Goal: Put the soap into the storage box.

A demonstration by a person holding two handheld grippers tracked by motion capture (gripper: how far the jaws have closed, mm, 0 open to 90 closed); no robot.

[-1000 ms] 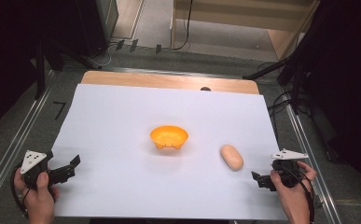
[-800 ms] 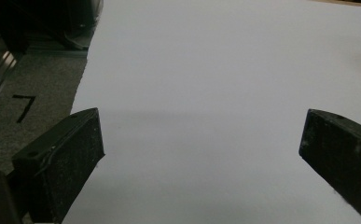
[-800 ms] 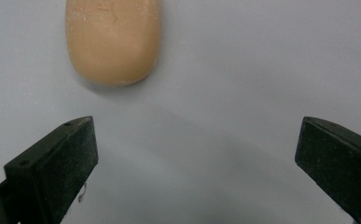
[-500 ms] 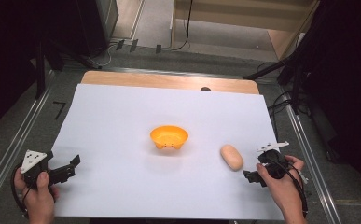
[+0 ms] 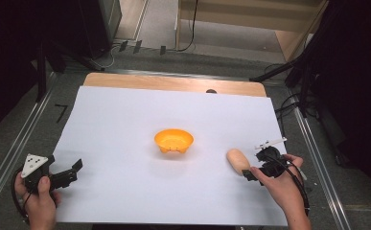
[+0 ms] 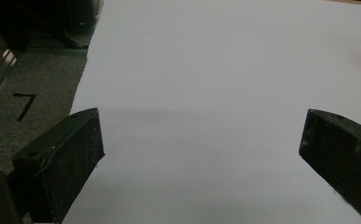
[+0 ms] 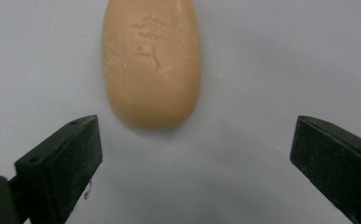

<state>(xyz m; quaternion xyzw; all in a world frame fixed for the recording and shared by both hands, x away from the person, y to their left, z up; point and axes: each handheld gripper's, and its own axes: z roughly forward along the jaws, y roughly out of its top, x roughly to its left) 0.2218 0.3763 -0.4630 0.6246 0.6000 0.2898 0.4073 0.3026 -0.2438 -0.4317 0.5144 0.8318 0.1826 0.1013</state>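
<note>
Black jaws of your right gripper [image 5: 248, 173] close in on the tan potato [image 5: 238, 160].

Black pads stand apart on either side of the potato's near end in the right gripper view, touching nothing; they have just been narrowing, with the potato [image 7: 151, 63] lying ahead of the gap rather than in it. Your left gripper [image 5: 73, 170] rests at the near left edge of the white sheet [image 5: 125, 124], jaws released and wide with bare sheet between them. The potato lies on the sheet's right side, just beyond your right gripper. Farther in, mid-sheet, sits the orange bowl [image 5: 173, 140], well apart from the potato. Beyond the sheet, a wooden board [image 5: 173, 84] edges the table.
</note>
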